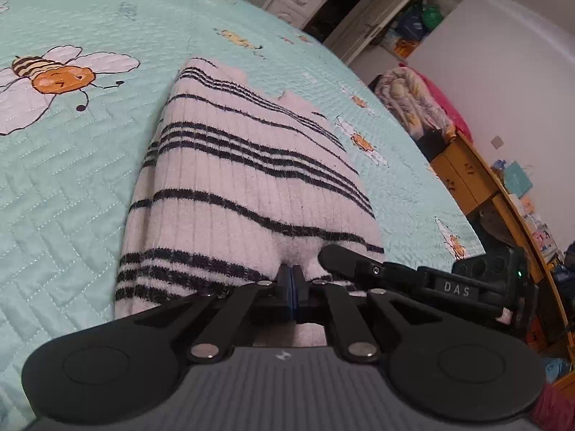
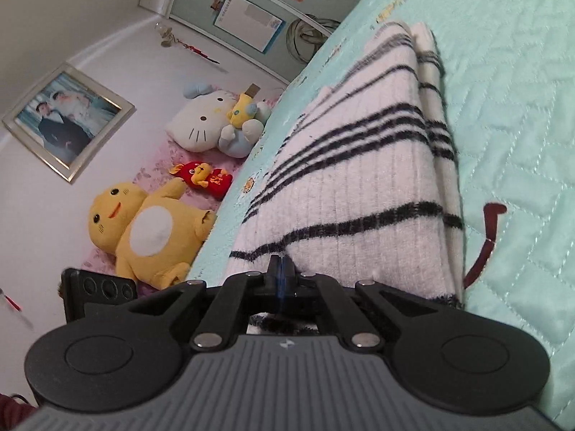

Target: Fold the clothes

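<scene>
The folded striped sweater [image 1: 244, 186] lies on the mint quilt [image 1: 72, 186]. At 6 o'clock the left gripper [image 1: 291, 273] is clenched on its near edge; the right gripper [image 2: 281, 265], at 3 o'clock from it, pinches the same edge.

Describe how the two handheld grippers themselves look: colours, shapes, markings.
Both match: the left gripper and right gripper have a ribbed grey body with a small pale logo, two round black discs at the sides, black linkage arms with silver pivot pins, and black fingers with blue inner pads. The right gripper's side, seen from the left camera, reads "DAS".
</scene>
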Motion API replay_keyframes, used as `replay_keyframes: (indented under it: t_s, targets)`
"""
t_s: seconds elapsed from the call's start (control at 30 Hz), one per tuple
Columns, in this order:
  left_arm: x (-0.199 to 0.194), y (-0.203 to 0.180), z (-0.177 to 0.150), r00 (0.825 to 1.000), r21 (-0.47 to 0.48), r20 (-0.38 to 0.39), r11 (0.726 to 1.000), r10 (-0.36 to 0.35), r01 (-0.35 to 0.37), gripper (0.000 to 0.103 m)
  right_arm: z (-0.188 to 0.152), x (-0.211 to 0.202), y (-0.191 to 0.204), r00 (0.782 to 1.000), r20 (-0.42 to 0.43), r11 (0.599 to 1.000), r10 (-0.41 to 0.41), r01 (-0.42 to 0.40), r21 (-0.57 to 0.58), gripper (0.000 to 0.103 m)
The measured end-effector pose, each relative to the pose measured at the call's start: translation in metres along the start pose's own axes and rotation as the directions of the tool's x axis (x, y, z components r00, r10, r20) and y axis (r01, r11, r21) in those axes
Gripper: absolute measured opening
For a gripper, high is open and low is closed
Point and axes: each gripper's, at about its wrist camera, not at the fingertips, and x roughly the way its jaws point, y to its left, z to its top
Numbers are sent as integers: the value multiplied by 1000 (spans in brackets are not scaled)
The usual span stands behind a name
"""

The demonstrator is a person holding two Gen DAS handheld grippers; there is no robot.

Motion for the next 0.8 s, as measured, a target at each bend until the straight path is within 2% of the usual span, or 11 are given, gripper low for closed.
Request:
replay_keyframes:
  t_s: [0.07,0.13,0.17,0.2,0.23,0.3,0.4,0.5,0.57,0.7,0.8]
  targets:
    - [-9,-11,9,999,-18,-24,1000,22,-22,7,2,-7,9,1000,0,999,-20,20,46,0]
    - [-19,-27,19,997,8,-56,999,52,-52,36,10,-15,33,998,-3,994,-69,69,81,15]
    - [-24,-37,24,996,31,-61,997,72,-71,49,15,-19,49,995,10,993,-104,103,53,43]
    - [-29,-48,29,994,55,-64,994,94,-90,78,20,-23,66,990,26,990,-140,140,17,74]
    - [-34,-59,34,986,86,-57,984,158,-153,100,25,-27,83,983,44,984,-176,177,-18,82]
    - [-43,-80,44,963,152,-34,954,266,-258,103,39,-30,120,949,80,940,-305,313,-133,83]
    - [-51,-96,64,935,200,-43,919,353,-338,103,62,-23,139,893,-17,887,-449,444,-126,83]
    - [-50,-100,87,907,208,-91,899,411,-386,103,86,-15,156,809,-124,818,-574,562,-122,83]
    - [-45,-97,105,887,191,-143,891,439,-411,103,99,-6,160,787,-188,809,-588,571,-139,83]
    - [-16,-94,125,811,258,-258,846,525,-466,103,113,23,159,663,-255,710,-704,669,-220,83]
    - [2,-92,128,744,341,-280,787,607,-515,103,118,40,158,621,-281,681,-732,684,-261,83]
